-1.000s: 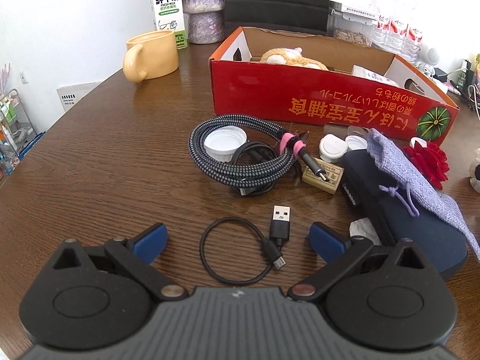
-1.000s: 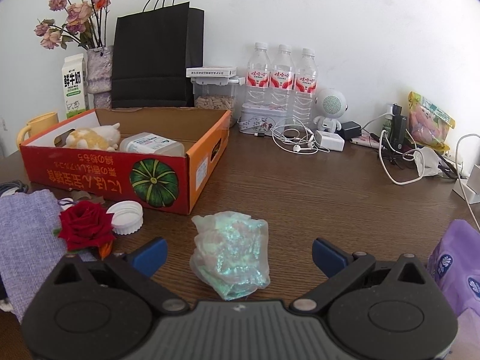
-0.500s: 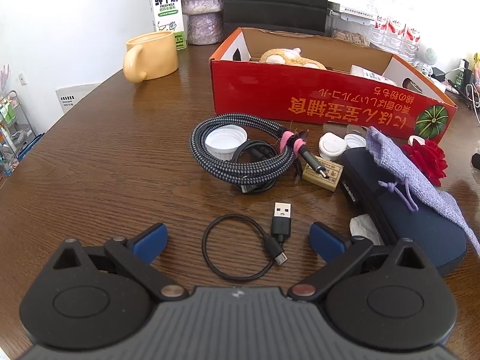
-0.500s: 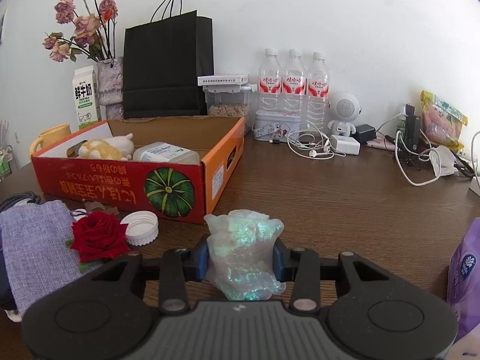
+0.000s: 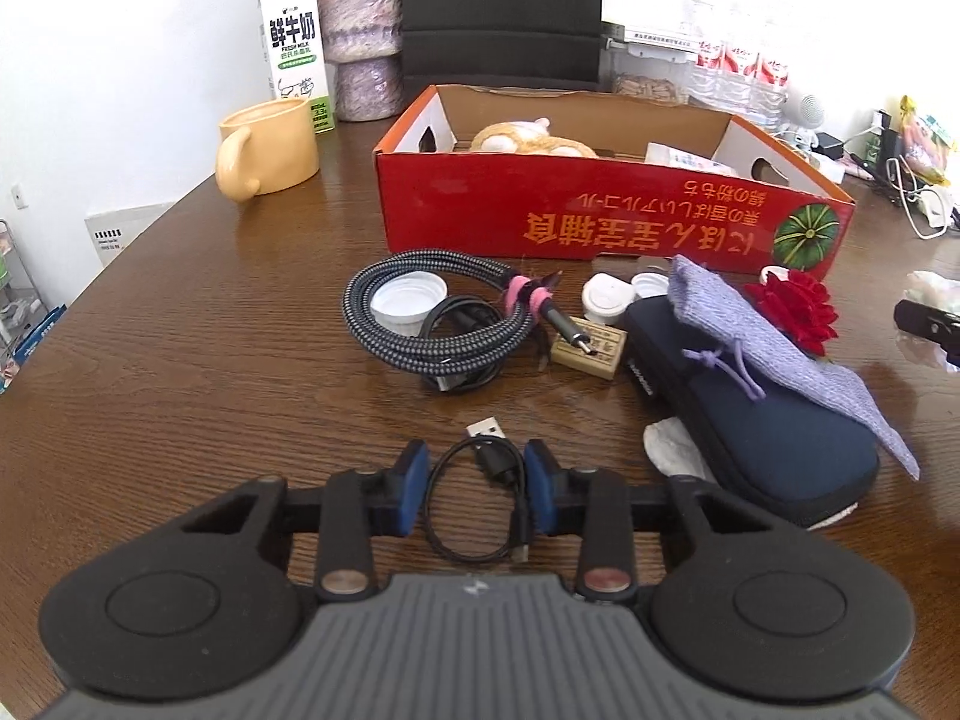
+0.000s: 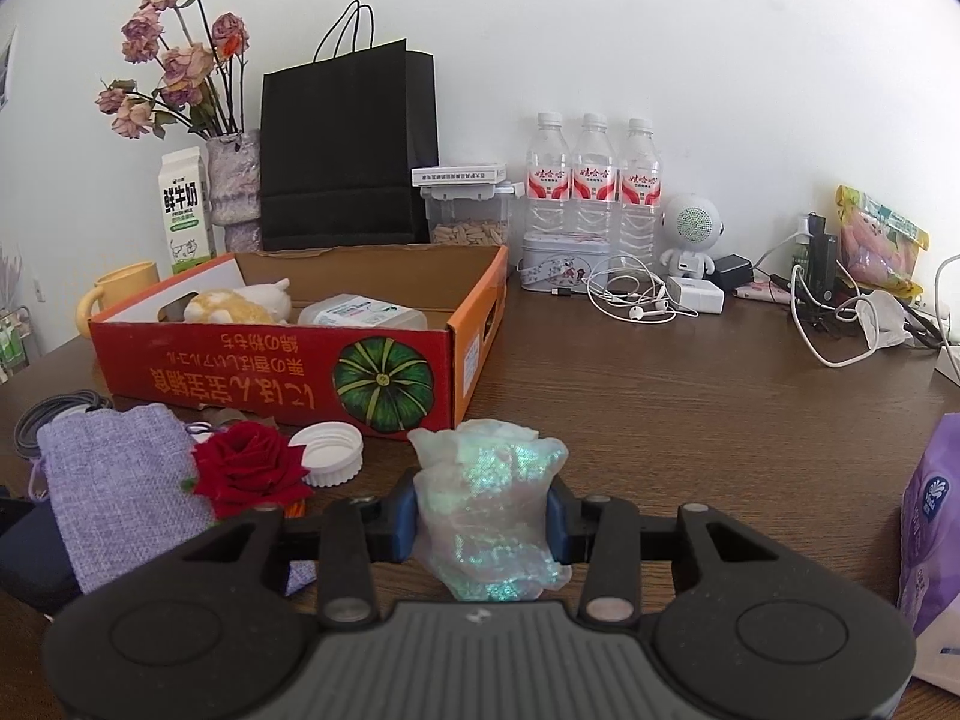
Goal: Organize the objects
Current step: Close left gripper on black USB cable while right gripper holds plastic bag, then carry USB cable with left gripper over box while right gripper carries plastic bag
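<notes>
Closing from both sides on a short black USB cable (image 5: 497, 467), jaws of the left gripper (image 5: 477, 489) drawn in, blue pads (image 5: 414, 486) against the loop and squeezing it into a narrow oval. Stretched lengthways along the line of the fingers, silver plug pointing away from the gripper toward the box, small plug lying back near the gripper's body, slightly right. Resting on the brown wooden table (image 5: 180, 360).

Clamped in the right gripper (image 6: 480, 510): a crumpled iridescent plastic bag (image 6: 489, 480), pinched at its middle by both pads, standing up between them, long axis roughly upright, top bulging past the fingertips and bottom hanging back toward the gripper's body.

Just ahead of the left gripper and to its right, a dark blue zip case (image 5: 768, 438) with a lilac drawstring pouch (image 5: 750, 330) draped across it and a red rose (image 5: 792, 306) at the far side. Straight ahead, a coiled braided cable (image 5: 432, 324) ringed around a white cap (image 5: 408, 303).

Farther ahead of both grippers, an open red cardboard box (image 5: 600, 222), printed lettering upside down and a green pumpkin at its corner. Inside, a tan and white plush toy (image 5: 528, 141) at the left end and a white plastic tub (image 6: 360, 315) beside it; remainder of the interior hidden by the front wall.

Beyond, left of the box, a yellow mug (image 5: 270, 144), contents out of sight.
</notes>
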Tool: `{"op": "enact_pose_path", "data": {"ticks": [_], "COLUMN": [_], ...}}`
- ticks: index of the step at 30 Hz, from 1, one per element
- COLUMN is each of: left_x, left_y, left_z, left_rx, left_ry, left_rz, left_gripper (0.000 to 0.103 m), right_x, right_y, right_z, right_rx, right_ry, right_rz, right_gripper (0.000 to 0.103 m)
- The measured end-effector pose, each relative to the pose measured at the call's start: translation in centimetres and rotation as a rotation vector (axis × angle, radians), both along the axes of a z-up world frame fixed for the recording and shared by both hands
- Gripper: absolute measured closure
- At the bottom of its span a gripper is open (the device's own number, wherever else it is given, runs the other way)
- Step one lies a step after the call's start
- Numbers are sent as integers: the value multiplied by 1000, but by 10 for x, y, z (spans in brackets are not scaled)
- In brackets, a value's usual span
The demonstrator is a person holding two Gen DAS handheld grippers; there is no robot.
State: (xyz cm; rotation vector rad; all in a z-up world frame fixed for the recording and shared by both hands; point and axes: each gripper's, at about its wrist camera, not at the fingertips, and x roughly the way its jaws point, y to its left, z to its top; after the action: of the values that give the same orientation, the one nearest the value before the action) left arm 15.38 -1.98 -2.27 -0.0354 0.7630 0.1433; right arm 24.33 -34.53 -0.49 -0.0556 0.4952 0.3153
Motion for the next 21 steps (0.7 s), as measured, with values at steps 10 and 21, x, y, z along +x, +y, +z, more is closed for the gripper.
{"op": "enact_pose_path", "data": {"ticks": [10,21], "left_x": [-12,-21], "left_y": [6,12], "left_z": [8,31], "left_rx": [-15,-5], "left_ry": [-32,-93], "left_rz": [8,3], "left_gripper": [70,70], "right_x": [-13,-29], "right_y": [6,19], "right_z": [1,10], "right_rx": [14,37], "right_ry": [-3,-28], "right_rz": [8,27], "right_gripper": [63,63]}}
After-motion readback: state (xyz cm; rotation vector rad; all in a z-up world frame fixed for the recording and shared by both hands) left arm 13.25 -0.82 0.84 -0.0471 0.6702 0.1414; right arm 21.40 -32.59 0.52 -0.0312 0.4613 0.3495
